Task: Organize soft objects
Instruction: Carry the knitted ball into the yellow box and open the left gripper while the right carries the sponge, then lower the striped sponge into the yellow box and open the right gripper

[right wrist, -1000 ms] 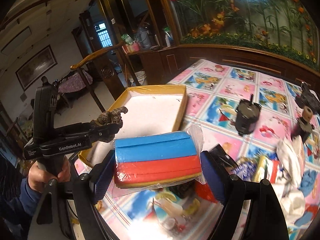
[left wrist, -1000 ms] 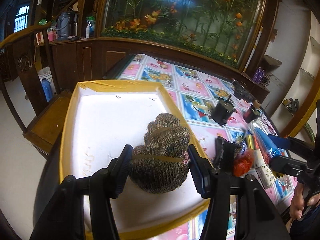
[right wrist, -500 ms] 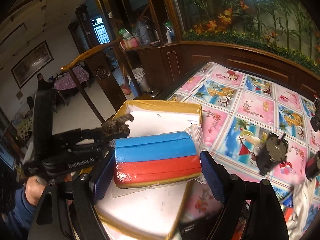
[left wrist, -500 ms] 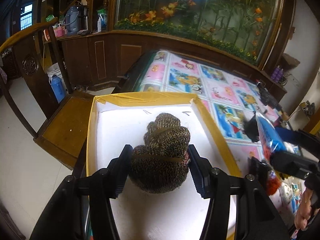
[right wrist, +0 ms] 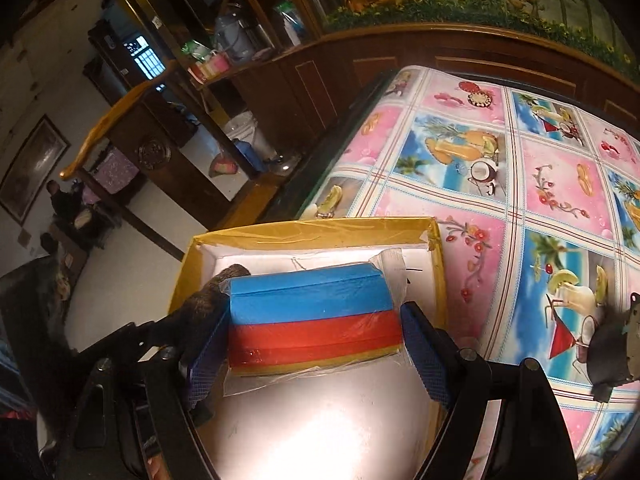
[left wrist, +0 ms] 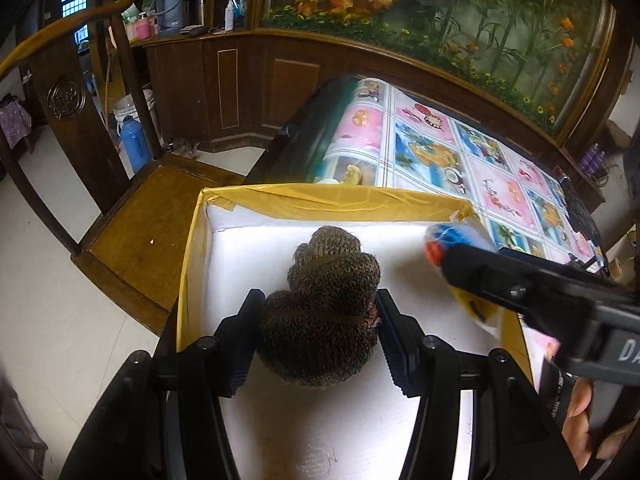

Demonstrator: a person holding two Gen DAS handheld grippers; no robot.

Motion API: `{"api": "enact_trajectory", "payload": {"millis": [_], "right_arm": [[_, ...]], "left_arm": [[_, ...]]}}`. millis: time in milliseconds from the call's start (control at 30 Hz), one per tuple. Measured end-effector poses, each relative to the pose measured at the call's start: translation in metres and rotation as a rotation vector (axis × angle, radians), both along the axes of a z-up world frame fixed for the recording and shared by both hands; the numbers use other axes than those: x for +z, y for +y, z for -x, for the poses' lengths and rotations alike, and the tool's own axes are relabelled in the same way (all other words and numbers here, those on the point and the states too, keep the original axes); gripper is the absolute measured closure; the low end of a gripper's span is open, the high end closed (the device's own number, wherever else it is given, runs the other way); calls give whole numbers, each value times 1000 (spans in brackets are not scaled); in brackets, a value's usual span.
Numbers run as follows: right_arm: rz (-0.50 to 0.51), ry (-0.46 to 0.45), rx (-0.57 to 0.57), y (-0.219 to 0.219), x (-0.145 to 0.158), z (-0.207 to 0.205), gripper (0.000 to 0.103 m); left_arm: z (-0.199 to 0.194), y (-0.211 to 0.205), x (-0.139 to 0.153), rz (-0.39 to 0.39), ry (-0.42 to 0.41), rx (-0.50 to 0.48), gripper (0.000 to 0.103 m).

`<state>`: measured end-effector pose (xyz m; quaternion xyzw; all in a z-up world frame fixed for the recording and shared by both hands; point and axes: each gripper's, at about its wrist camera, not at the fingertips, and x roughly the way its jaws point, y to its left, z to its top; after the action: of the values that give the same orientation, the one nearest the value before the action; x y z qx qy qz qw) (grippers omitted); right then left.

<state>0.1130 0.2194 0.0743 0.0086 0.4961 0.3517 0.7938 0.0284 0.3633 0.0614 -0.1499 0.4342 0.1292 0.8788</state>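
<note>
Left wrist, fingers (left wrist: 248,332) clamping knit bundle (left wrist: 324,312)

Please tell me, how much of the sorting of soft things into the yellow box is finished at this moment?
Nothing lies in the yellow-edged box yet; its white floor shows bare. In hand: the left gripper holds the knitted bundle over it, and the right gripper holds the wrapped sponge pack over it too. Left: release both inside. Whether more soft things wait on the table cannot be seen now.
</note>
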Motion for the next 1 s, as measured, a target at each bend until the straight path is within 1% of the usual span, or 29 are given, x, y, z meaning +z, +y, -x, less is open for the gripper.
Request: {"api": "enact_trajectory", "payload": {"millis": [133, 267, 333, 367, 400, 733, 900, 1000], "right_arm": [[32, -11, -12, 8, -11, -6, 16], [46, -4, -30, 11, -19, -10, 16], [46, -3, -33, 11, -21, -11, 15], [49, -1, -32, 11, -23, -11, 15], [47, 4, -27, 11, -24, -12, 15], [-41, 59, -10, -1, -19, -13, 11], [-52, 46, 9, -2, -12, -8, 10], [-54, 16, 25, -3, -7, -4, 9]], "left_arm": [[-3, 0, -6, 4, 14, -8, 49], [-5, -2, -11, -16, 16, -9, 47], [-6, -3, -12, -24, 11, -7, 40], [-5, -3, -11, -26, 6, -7, 32], [-4, -3, -10, -26, -1, -6, 26], [5, -3, 0, -5, -26, 5, 26], [9, -10, 6, 5, -36, 2, 25], [12, -12, 9, 2, -42, 6, 25]]}}
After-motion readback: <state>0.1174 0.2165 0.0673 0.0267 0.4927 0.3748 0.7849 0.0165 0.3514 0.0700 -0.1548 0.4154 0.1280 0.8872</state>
